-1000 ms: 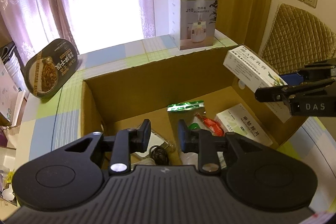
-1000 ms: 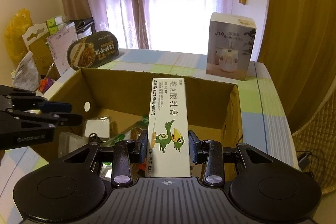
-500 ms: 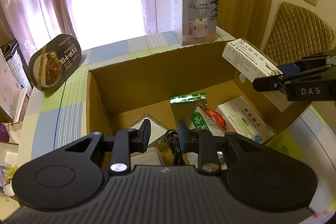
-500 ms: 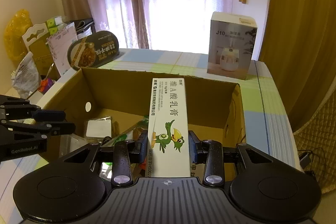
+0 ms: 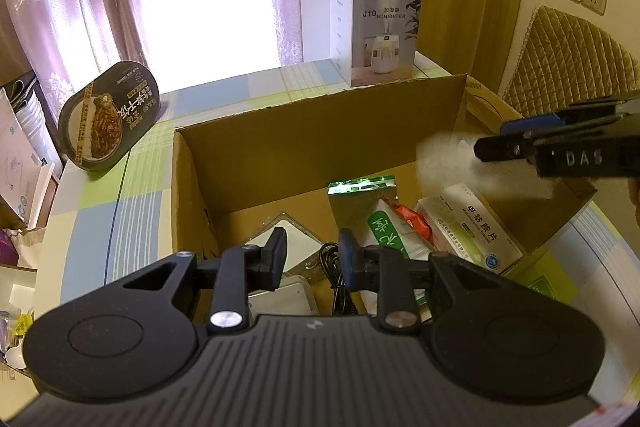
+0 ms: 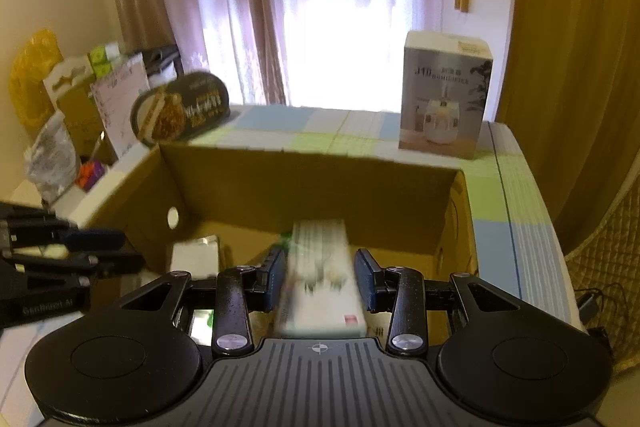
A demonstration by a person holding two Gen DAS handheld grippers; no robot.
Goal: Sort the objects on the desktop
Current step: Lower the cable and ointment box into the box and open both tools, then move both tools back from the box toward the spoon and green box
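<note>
An open cardboard box stands on the checked tablecloth, seen in the right wrist view as the cardboard box. My right gripper is open above its right side. The long white ointment carton is a blur between its fingers and drops towards the box floor. In the left wrist view that carton is a white smear in front of the right gripper. My left gripper hangs open and holds nothing over the near edge.
Inside lie a white-green medicine box, a green-white pouch, a red packet, a black cable and a flat white pack. A dark noodle bowl and a humidifier box stand behind. A quilted chair is at right.
The right gripper has let go of the ointment carton, which now falls blurred into the box. The left gripper has drawn back a little towards me, still open.
</note>
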